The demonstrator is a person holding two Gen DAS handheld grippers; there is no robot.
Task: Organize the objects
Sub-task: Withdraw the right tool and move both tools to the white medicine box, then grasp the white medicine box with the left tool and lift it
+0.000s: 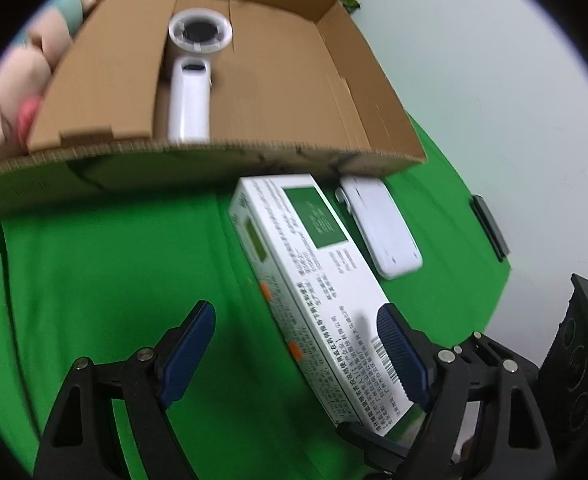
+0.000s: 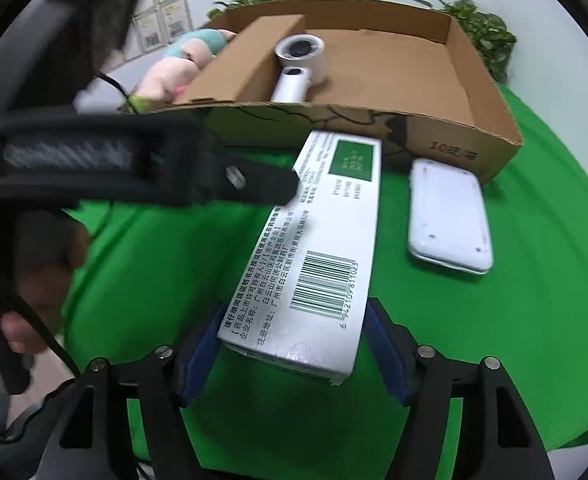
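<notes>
A long white medicine box point(image 2: 318, 256) with a green square and a barcode lies over the green cloth, pointing at a cardboard box point(image 2: 374, 64). My right gripper point(image 2: 294, 356) is shut on its near end. In the left wrist view the medicine box point(image 1: 314, 272) lies by my left gripper point(image 1: 298, 340), which is open; its right pad point(image 1: 398, 356) sits over the box's edge. A white handheld fan point(image 1: 192, 80) lies inside the cardboard box point(image 1: 294, 80). A white flat device point(image 2: 450, 216) lies on the cloth right of the medicine box.
A plush toy point(image 2: 178, 64) lies left of the cardboard box. Green plants point(image 2: 482, 36) stand behind it. The green cloth point(image 1: 114, 264) covers the table. The left gripper's black body point(image 2: 94, 160) crosses the left of the right wrist view.
</notes>
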